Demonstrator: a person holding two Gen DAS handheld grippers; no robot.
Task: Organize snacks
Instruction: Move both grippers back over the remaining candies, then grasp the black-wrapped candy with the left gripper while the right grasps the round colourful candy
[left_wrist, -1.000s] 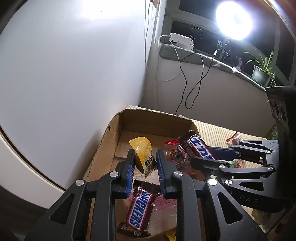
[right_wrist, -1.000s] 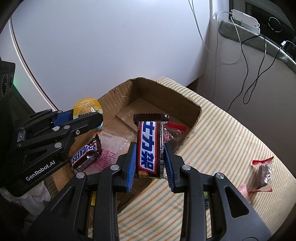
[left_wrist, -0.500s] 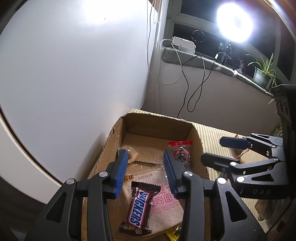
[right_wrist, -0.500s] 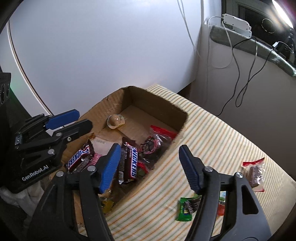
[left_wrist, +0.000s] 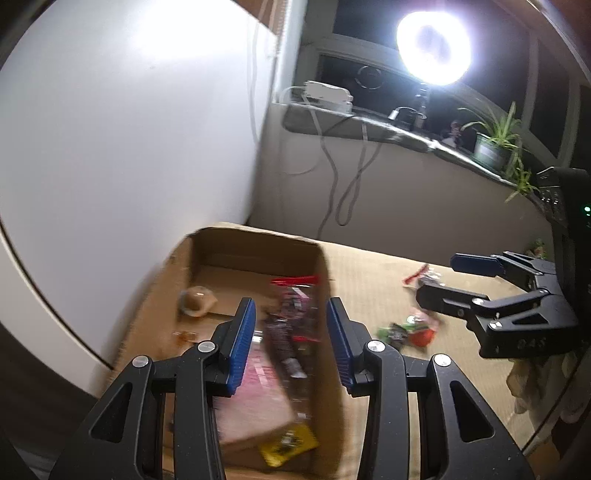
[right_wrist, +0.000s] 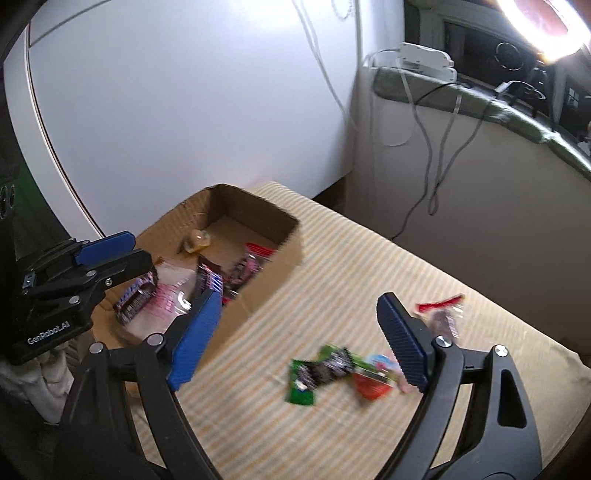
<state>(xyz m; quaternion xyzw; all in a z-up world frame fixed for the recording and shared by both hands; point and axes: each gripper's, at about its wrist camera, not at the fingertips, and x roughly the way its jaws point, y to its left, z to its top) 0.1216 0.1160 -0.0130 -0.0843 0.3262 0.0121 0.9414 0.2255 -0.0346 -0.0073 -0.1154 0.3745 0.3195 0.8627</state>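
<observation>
Found right gripper (right_wrist: 299, 332) opening, empty; green wrapper (right_wrist: 317, 373) just beneath judged light, crinkly, slippery, best pinched across its middle.

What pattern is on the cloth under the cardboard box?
Thin beige and cream stripes on the cloth, clearest in the right wrist view.

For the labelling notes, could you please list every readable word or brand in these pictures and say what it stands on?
"GenRobot.AI": white print on the left gripper's black body, right wrist view.
Right gripper body: faint letters, unreadable.
Snack wrappers in the cardboard box and on the striped cloth: too blurred.
</observation>
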